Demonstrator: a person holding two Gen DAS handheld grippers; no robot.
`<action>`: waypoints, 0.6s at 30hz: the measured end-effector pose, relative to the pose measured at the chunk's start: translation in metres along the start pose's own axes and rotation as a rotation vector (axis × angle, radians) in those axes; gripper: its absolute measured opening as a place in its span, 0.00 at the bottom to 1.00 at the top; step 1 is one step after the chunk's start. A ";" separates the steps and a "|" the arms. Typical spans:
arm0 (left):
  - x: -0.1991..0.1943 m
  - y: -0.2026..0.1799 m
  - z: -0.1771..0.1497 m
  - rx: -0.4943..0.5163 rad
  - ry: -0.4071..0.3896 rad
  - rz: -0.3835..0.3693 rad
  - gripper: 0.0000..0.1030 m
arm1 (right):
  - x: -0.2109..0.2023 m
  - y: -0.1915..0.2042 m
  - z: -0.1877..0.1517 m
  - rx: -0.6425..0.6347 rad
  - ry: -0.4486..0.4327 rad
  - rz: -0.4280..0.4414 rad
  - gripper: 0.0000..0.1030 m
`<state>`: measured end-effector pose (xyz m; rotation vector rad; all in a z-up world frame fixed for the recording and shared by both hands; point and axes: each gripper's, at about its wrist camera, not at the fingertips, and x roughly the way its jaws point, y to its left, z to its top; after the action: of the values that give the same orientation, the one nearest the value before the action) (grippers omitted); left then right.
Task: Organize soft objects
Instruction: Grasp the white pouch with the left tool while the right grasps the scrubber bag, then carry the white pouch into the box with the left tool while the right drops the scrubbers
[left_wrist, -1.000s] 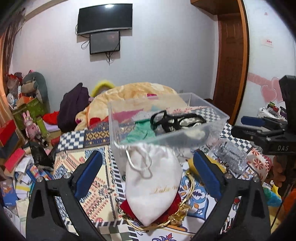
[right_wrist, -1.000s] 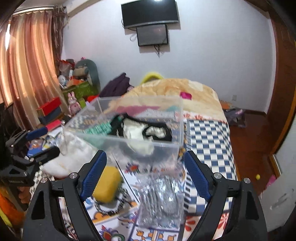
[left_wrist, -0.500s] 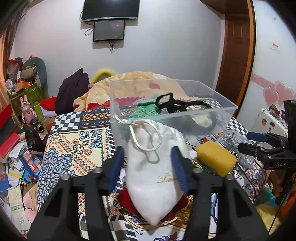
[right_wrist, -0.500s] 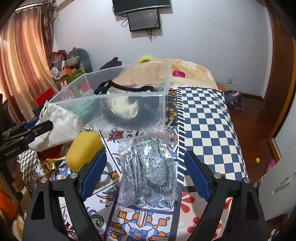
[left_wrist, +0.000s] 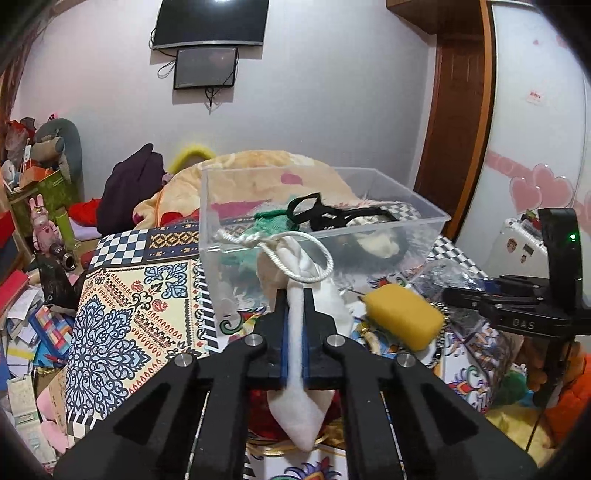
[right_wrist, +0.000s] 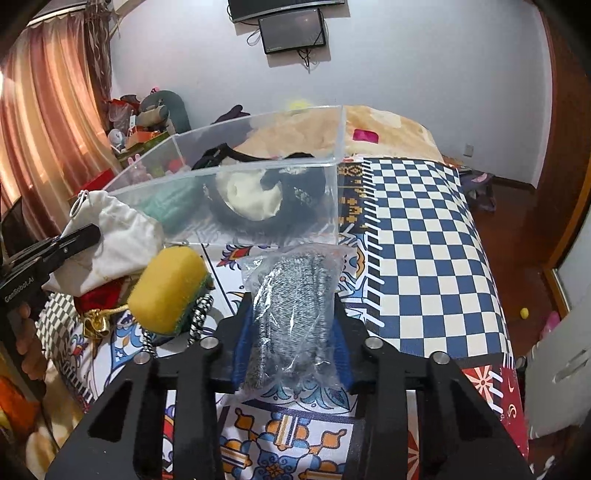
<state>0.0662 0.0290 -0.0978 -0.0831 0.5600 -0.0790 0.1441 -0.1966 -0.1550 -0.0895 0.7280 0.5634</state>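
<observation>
My left gripper (left_wrist: 294, 295) is shut on a white drawstring pouch (left_wrist: 295, 354), pinching its middle; the pouch also shows in the right wrist view (right_wrist: 110, 236). My right gripper (right_wrist: 293, 299) is shut on a clear bag of grey knit fabric (right_wrist: 291, 295). A clear plastic bin (left_wrist: 406, 218) stands just beyond both, holding a green knit piece (left_wrist: 273, 221), a black strap item (left_wrist: 332, 214) and a cream and black soft item (right_wrist: 251, 195). A yellow sponge (right_wrist: 166, 291) lies between the grippers, also in the left wrist view (left_wrist: 402, 317).
The patterned bed cover (right_wrist: 424, 236) stretches right with checkered squares. A red cloth with gold cord (right_wrist: 96, 306) lies under the pouch. A beige blanket (left_wrist: 266, 166) is heaped behind the bin. Clutter of boxes and toys (left_wrist: 33, 258) fills the floor at left.
Both grippers have closed: the left on the white pouch, the right on the bag of grey knit. Both have moved in lower over the bed.
</observation>
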 end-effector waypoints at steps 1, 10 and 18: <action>-0.002 -0.001 0.001 0.000 -0.006 -0.004 0.04 | -0.001 0.001 0.002 0.000 -0.004 0.004 0.31; -0.027 -0.009 0.014 0.008 -0.074 -0.023 0.03 | -0.026 0.007 0.014 -0.021 -0.087 0.015 0.30; -0.038 -0.005 0.037 0.001 -0.126 -0.022 0.03 | -0.045 0.019 0.036 -0.057 -0.159 0.027 0.30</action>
<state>0.0532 0.0296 -0.0464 -0.0926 0.4333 -0.0950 0.1287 -0.1917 -0.0967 -0.0869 0.5591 0.6096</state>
